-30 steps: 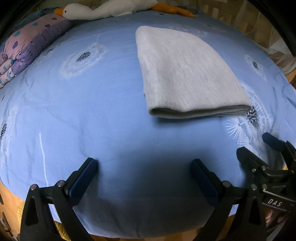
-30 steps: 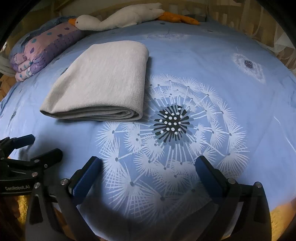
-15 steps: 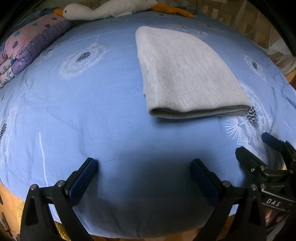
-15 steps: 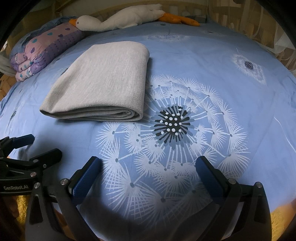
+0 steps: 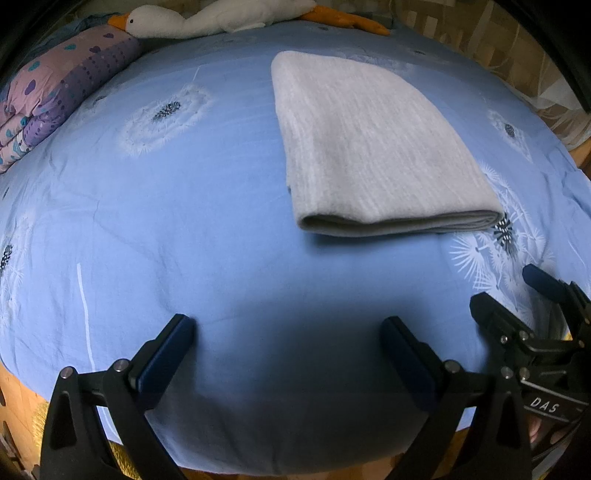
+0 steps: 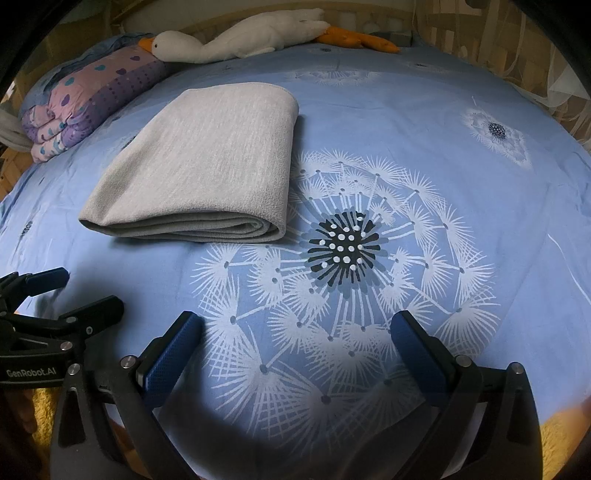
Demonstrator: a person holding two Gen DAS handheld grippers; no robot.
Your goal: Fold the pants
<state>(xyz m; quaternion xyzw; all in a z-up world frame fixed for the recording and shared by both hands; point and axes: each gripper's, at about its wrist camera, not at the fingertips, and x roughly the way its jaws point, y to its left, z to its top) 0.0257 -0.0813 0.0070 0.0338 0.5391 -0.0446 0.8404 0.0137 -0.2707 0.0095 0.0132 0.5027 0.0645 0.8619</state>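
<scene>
Both sets of jaws stand wide apart with nothing between them. The left gripper (image 5: 286, 339) hangs above bare blue sheet at the near edge of the bed, and the right gripper (image 6: 295, 332) sits just to its right, over the big dandelion print (image 6: 345, 245). Neither touches cloth.

Across the last second almost nothing has shifted: the same spread of the fingers, the same height, the same framing of the bed in both wrist views, bar a slight drift. That stillness, with both tools drawn back and empty, reads as the end of the job and not a pause in it.

The grey pants (image 5: 369, 147) lie as a compact rectangle in the middle of the bed sheet (image 5: 184, 221), well apart from both grippers, far of them and between their two lines of sight. Its near edge shows several stacked layers with a rounded fold at the right corner, and the top face is smooth.

Further off, a folded patterned quilt (image 6: 92, 107) sits at the far left and a plush goose (image 6: 251, 35) lies along the far edge.

The folding looks complete; I judge nothing remains but to leave it.
</scene>
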